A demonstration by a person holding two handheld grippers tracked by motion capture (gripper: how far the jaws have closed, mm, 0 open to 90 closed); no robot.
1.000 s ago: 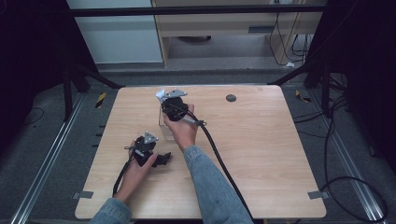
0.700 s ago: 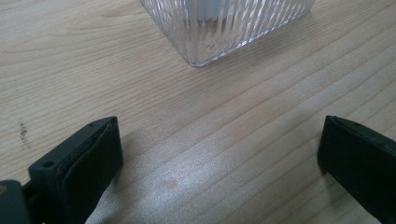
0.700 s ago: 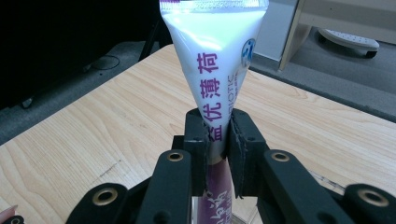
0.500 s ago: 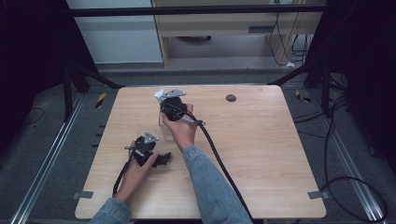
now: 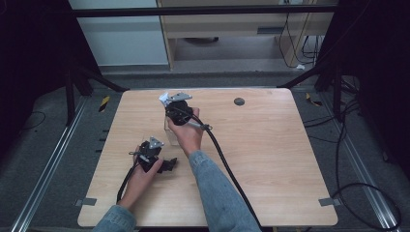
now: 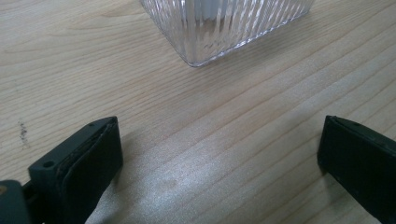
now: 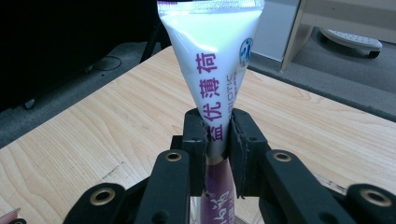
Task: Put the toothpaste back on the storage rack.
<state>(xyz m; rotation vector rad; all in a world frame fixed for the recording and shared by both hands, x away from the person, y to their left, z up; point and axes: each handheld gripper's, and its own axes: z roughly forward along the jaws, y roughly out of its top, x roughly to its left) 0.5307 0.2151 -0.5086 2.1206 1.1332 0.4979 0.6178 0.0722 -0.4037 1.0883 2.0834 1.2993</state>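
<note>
— What is your right gripper (image 7: 217, 140) doing?

— Its jaws are clamped on a white tube (image 7: 212, 60) with purple print, gripped at the narrow part, crimped end up. The tube stands over the ribbed clear cup (image 5: 170, 136) on the table (image 5: 270, 159).

— And your left gripper (image 5: 167, 164)?

— It sits just in front of the cup, jaws wide apart with only bare wood between them, not touching the cup.

— Room to move?

— To the right of the cup you have open tabletop; the far edge lies near the tube.
</note>
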